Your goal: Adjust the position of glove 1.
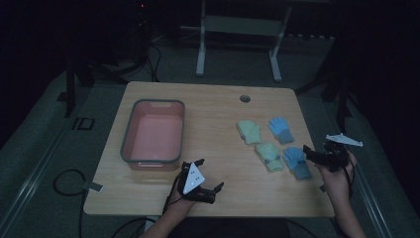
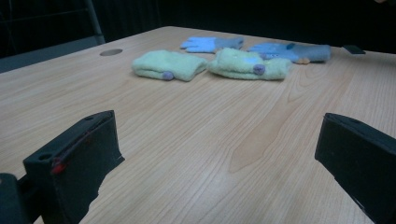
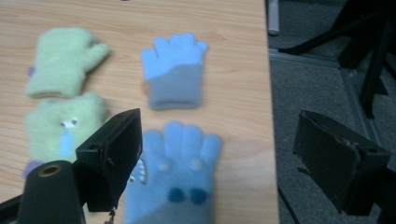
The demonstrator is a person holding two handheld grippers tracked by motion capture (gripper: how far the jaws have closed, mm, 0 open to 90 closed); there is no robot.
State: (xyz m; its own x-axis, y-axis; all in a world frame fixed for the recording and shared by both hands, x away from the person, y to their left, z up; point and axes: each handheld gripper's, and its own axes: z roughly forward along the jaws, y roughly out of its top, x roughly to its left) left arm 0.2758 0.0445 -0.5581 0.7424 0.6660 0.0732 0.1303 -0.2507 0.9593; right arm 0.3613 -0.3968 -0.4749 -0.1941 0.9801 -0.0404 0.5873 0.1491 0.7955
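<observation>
High view alone includes the pink bin (image 1: 153, 136) beside four gloves (image 1: 271, 143).

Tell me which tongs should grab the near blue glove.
Right. The right tongs hang open over the near blue glove, one jaw across its edge. The left tongs sit open far across the table, near the bin.
</observation>
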